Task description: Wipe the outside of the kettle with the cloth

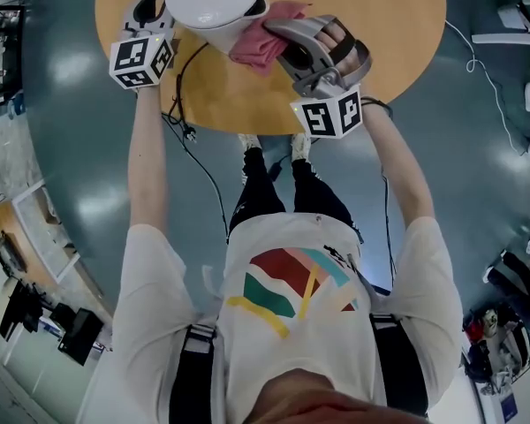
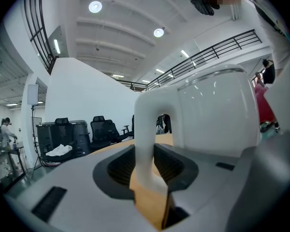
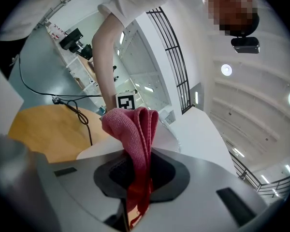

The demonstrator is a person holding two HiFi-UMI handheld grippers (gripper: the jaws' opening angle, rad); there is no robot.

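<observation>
At the near left edge of the tabletop (image 1: 380, 51), the left gripper (image 1: 152, 9) clamps the handle (image 2: 146, 129) of the one kettle (image 1: 214, 3). The right gripper (image 1: 281, 49) pinches the one cloth (image 1: 258, 44), which lies against the kettle's side. This looks like mid-wipe. The next move is probably to sweep the cloth around the wall, pressing evenly.

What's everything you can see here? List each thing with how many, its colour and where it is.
table: one, round, light wood, under the kettle
kettle: one, white, on the table, handle in the left tool
cloth: one, pink, bunched against the kettle, in the right tool
cable: one, black, hanging off the table's edge
office chairs: at least two, black, behind the table
left tool: one, grey, shut on the kettle's handle
right tool: one, grey, shut on the cloth
marker cubes: two, black and white, one on each tool
</observation>
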